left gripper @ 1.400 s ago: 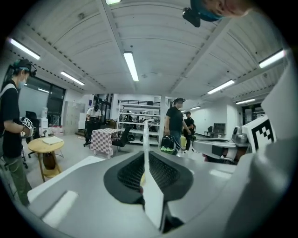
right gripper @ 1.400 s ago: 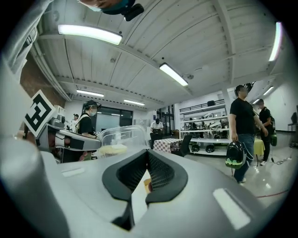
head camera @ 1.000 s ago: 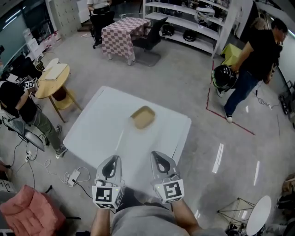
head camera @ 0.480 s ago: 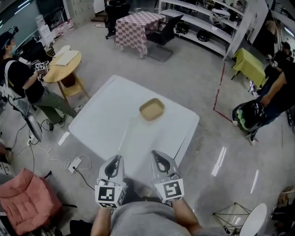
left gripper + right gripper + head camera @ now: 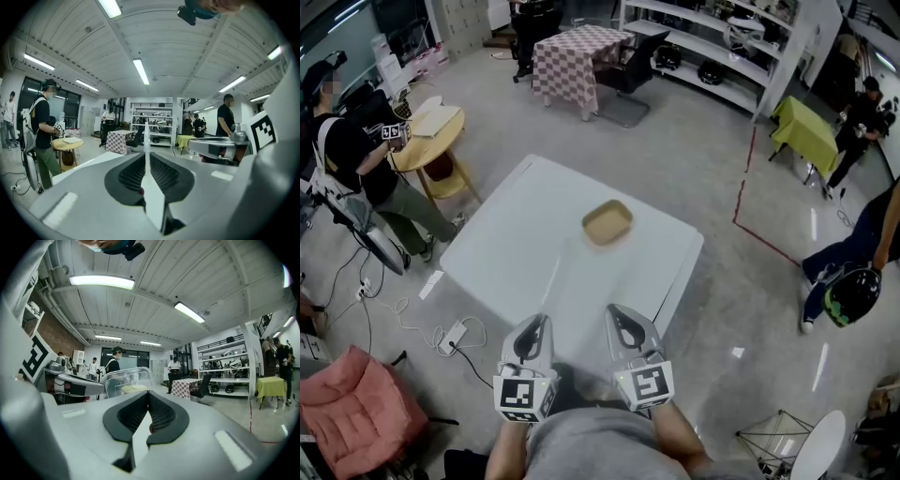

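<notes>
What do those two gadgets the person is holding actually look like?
The left gripper and right gripper are pale grey tapered shells with black ribbed pads inside the jaws. Each carries a white cube printed with black square markers. The person wears a grey top. No cables show on them.

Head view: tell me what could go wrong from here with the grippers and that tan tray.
1. The left gripper and right gripper both have jaws together, well back from the tan tray out on the white table; a reach made shut would likely shove the tray instead of gripping it.
2. A corded power strip lies on the floor by the table's left side; stepping round there could snag a foot.
</notes>
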Demonstrator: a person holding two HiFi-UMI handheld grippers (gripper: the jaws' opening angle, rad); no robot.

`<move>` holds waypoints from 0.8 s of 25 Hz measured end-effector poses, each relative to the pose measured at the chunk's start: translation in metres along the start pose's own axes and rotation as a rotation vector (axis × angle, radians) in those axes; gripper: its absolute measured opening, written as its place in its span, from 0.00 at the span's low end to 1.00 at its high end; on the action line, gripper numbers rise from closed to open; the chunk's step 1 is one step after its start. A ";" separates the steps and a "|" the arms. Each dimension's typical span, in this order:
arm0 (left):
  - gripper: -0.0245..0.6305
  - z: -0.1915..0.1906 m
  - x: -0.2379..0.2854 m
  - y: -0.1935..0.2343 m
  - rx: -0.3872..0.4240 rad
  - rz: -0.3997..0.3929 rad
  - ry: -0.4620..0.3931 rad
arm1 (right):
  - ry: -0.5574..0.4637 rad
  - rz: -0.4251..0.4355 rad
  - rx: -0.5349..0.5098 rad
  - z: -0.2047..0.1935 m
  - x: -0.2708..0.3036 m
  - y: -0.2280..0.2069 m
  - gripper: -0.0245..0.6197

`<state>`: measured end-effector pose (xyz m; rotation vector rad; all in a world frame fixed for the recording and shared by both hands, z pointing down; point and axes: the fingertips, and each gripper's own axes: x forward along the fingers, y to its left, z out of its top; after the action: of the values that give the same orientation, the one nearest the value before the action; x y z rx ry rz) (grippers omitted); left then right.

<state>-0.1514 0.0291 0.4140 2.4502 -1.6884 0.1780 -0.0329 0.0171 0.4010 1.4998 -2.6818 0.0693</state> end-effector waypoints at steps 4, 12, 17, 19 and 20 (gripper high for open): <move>0.10 0.004 0.002 0.001 0.000 -0.005 -0.001 | -0.003 -0.004 -0.001 0.003 0.001 0.000 0.04; 0.10 0.003 0.003 -0.002 0.004 -0.012 -0.003 | -0.002 -0.004 0.003 0.002 0.000 -0.002 0.04; 0.10 0.003 0.002 -0.003 0.002 -0.009 -0.001 | 0.004 -0.001 0.007 0.002 -0.001 -0.002 0.04; 0.10 0.003 0.001 -0.002 0.003 -0.009 -0.001 | 0.004 0.002 0.005 0.002 -0.001 0.000 0.04; 0.10 0.002 0.000 -0.002 0.004 -0.010 -0.001 | 0.004 0.004 0.004 0.001 -0.001 0.002 0.04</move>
<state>-0.1497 0.0294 0.4114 2.4611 -1.6780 0.1794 -0.0337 0.0190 0.3996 1.4935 -2.6834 0.0780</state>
